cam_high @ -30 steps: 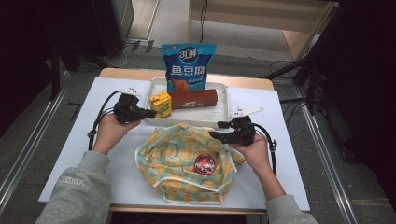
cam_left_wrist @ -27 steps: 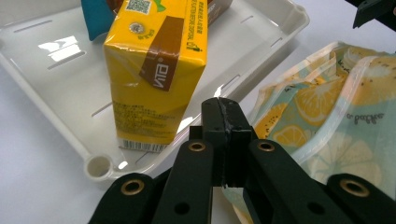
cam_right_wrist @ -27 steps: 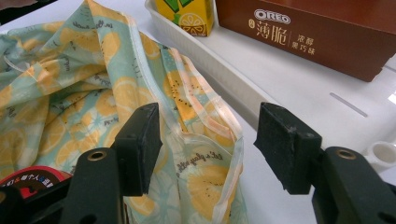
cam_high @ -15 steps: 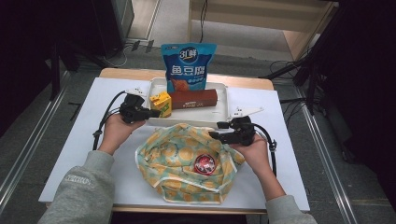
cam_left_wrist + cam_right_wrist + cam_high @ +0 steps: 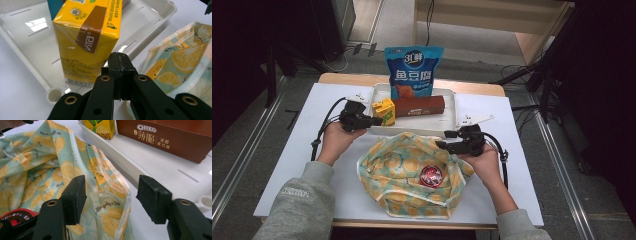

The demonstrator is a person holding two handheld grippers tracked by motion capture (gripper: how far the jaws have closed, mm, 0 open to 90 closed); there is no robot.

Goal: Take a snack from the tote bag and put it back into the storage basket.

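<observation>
My left hand-held gripper [image 5: 119, 65] has edged closer to the yellow juice carton [image 5: 87, 37] since a second ago; its jaws are fully closed and empty, tip just beside the carton, which stands upright in the white tray [image 5: 452, 107]. My right hand-held gripper [image 5: 112, 195] has stayed put, jaws wide around the rim of the lemon-print bag [image 5: 50, 160] without pinching it. Judgement: nothing is gripped yet.

Grey sweatshirt sleeves, ribbed cuffs. Left gripper [image 5: 119, 75] — black jaws, brass-ringed screw holes. Right gripper [image 5: 112, 195] — black square pads, same brass rings. Black cables trailing; grey three-cornered plates on top.
</observation>
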